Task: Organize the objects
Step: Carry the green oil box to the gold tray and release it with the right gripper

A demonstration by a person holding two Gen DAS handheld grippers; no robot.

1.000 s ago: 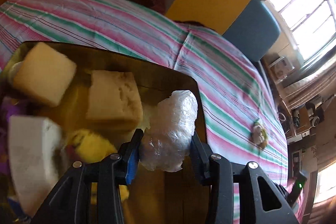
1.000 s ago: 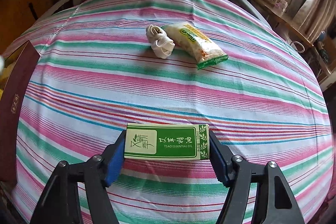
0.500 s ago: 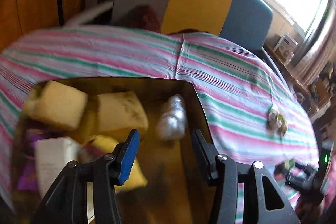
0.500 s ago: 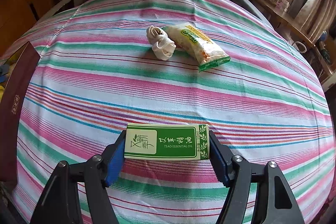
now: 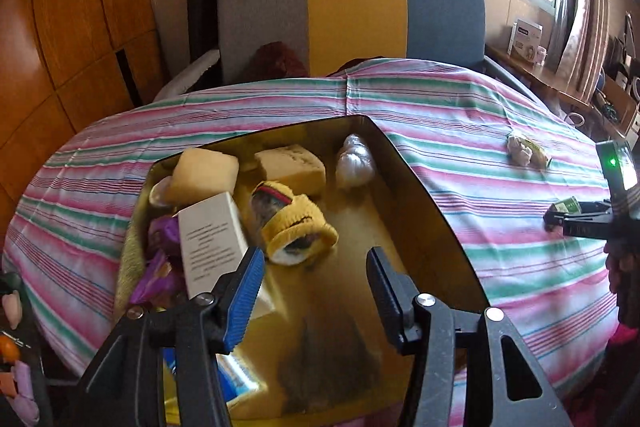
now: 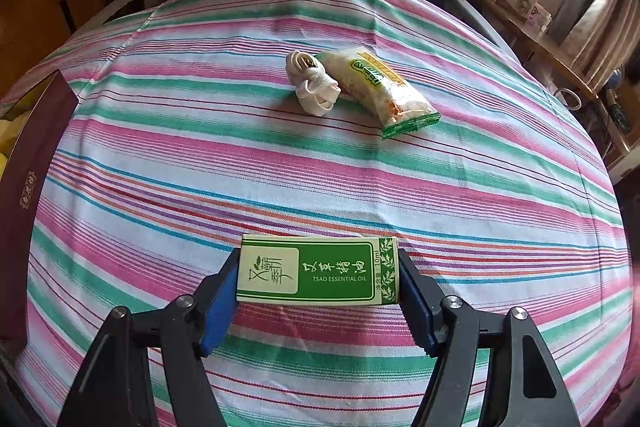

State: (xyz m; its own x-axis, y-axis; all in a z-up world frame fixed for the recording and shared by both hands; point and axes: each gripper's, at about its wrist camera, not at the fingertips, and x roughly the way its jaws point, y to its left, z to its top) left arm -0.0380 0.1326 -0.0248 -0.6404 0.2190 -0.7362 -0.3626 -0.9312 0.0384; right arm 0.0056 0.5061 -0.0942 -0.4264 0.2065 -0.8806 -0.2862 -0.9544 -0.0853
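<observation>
Left gripper point(image 5: 316, 287) hangs above the gold-lined open box point(image 5: 424, 195), jaws spread wide with nothing between them. Inside the box: crumpled clear plastic bag point(image 5: 354, 163) at the far right corner, two pale yellow foam blocks point(image 5: 202, 175), yellow knitted cuff point(image 5: 296, 227), white printed carton point(image 5: 212, 243), purple wrapper point(image 5: 160, 267). Right gripper point(image 6: 318, 291) clamps the green-and-cream essential oil box point(image 6: 318, 269) by its short ends over the striped pink-green tablecloth point(image 6: 240, 167). Further out on the cloth, white coiled strap point(image 6: 312, 87) touches the green-edged snack packet point(image 6: 380, 91).
</observation>
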